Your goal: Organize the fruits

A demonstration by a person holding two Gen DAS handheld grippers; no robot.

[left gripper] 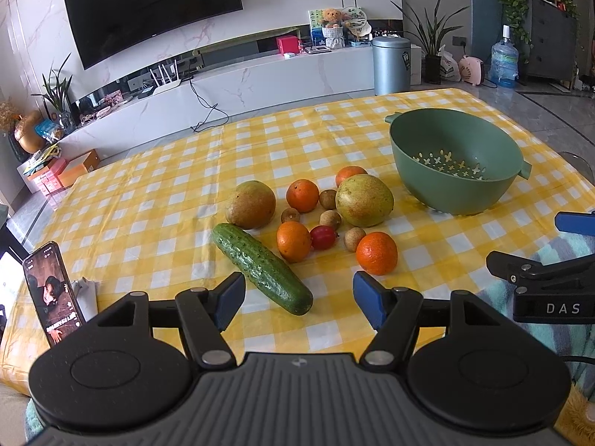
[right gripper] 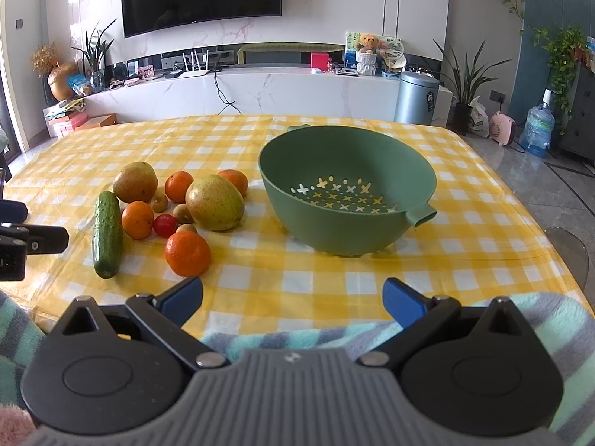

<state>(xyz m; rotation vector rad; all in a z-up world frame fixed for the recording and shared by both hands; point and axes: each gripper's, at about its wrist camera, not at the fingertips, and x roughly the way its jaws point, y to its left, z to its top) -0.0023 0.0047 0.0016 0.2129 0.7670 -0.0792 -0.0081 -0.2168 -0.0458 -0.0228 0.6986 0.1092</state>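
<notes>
Hovering nearest, both blue-padded tongs, left tongs and right tongs, stand spread and empty over the yellow-checked worktop. Beyond, left of the empty green plastic colander, lies the fruit cluster, cucumber outermost.

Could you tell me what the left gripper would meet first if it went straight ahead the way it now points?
Probably the cucumber: its near end lies just ahead of the open left gripper, between the fingers' lines. Depth is hard to judge here.
</notes>
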